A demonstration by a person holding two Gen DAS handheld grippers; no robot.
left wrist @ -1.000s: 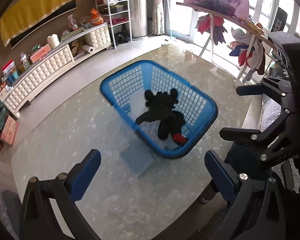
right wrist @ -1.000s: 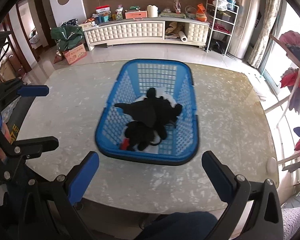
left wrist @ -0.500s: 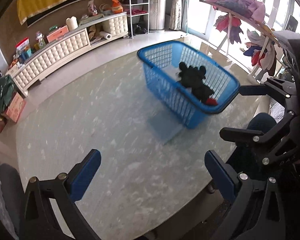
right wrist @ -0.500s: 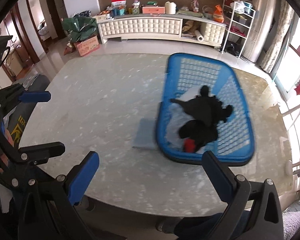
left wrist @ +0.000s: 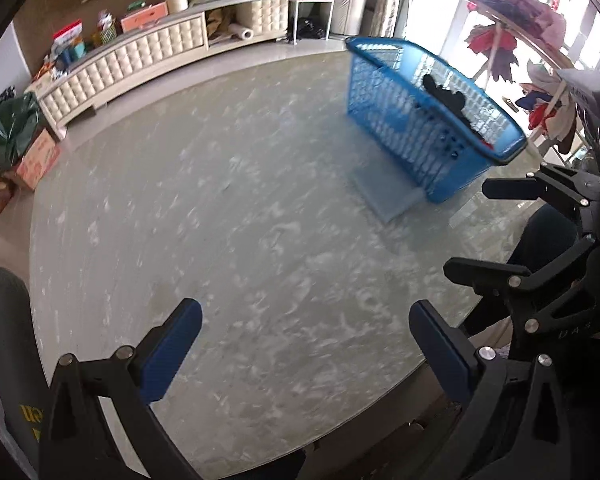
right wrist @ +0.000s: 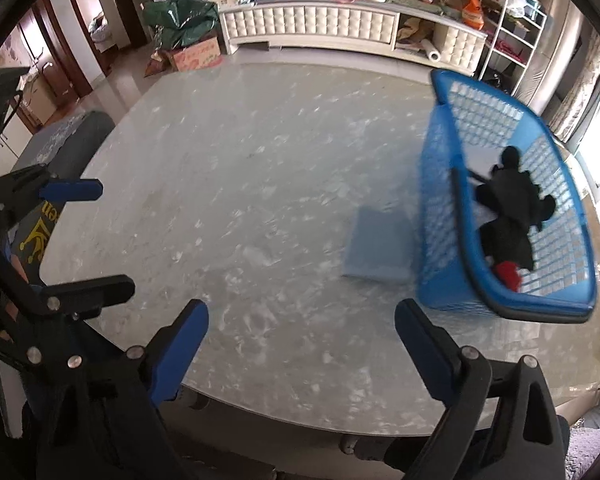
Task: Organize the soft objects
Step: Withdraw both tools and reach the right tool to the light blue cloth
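A blue plastic basket point(left wrist: 384, 96) stands on the marble table at the far right; it also shows in the right wrist view point(right wrist: 440, 240). A black plush toy point(right wrist: 508, 208) with a red part point(right wrist: 507, 275) lies inside it, partly seen in the left wrist view point(left wrist: 444, 94). My left gripper point(left wrist: 304, 344) is open and empty above the table's near part. My right gripper point(right wrist: 302, 338) is open and empty near the table's front edge, left of the basket.
The marble table point(right wrist: 240, 200) spreads wide to the left of the basket. A white sideboard point(right wrist: 320, 26) with clutter stands behind. A clothes rack point(left wrist: 512, 12) is at the right. A chair back point(right wrist: 60, 140) stands at the table's left edge.
Both grippers have swung left, so the basket with the plush has slid from the middle of each view to the right side. Both grippers stay open.
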